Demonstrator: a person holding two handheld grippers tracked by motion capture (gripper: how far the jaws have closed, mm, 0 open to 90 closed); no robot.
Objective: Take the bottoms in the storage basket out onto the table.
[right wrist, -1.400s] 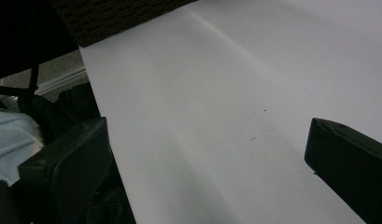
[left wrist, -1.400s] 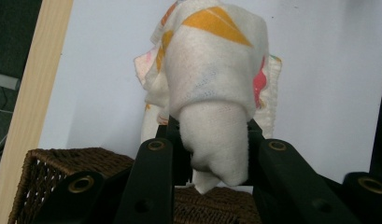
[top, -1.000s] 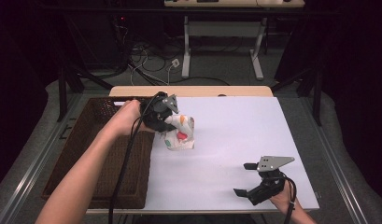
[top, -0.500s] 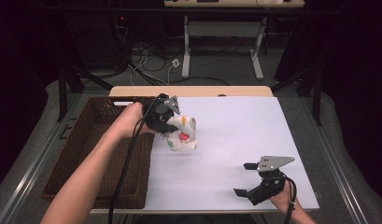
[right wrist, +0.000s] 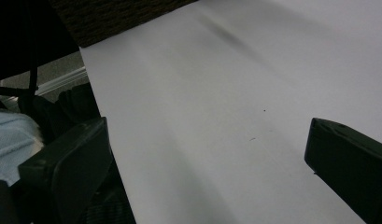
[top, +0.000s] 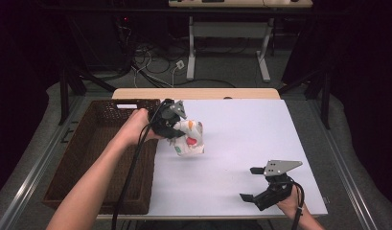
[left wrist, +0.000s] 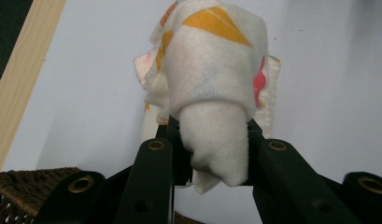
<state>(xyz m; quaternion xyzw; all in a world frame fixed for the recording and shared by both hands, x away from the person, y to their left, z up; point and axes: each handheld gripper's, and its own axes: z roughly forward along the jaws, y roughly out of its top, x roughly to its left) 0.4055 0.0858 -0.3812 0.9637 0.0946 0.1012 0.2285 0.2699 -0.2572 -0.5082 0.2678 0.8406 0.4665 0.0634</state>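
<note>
Cloth: you are holding a white cloth (top: 190, 139) with orange and pink-red patches; it is bunched and hanging from your left gripper, off to the left of the white table's middle, just beside the basket's right wall. In the left gripper view the cloth (left wrist: 212, 88) is draping over the jaw tips, with a thick fold wedged between them.

Cloth contact: from the high view, you cannot tell whether its lower end is touching the tabletop or hanging just above it.

Left gripper: your left gripper (top: 172, 125) is pinching the cloth, jaws pressing in on the rolled fold from both sides. In its own view the left gripper (left wrist: 212, 154) is showing its two black jaws clamping that fold.

Left hand: your left hand (top: 138, 125) is reaching in over the basket's right wall, with the cable trailing back along your forearm.

Basket: a dark brown woven basket (top: 93, 158) is sitting along the left edge of the table, touching or just beside the white surface.

Table: the white table (top: 241, 143) is lying bare around the cloth.

Right gripper: your right gripper (top: 251, 184) is resting near the table's front right corner, well apart from the cloth, jaws spread wide and gripping nothing. In its own view the right gripper (right wrist: 207, 154) is showing bare white surface between its jaws.
</note>
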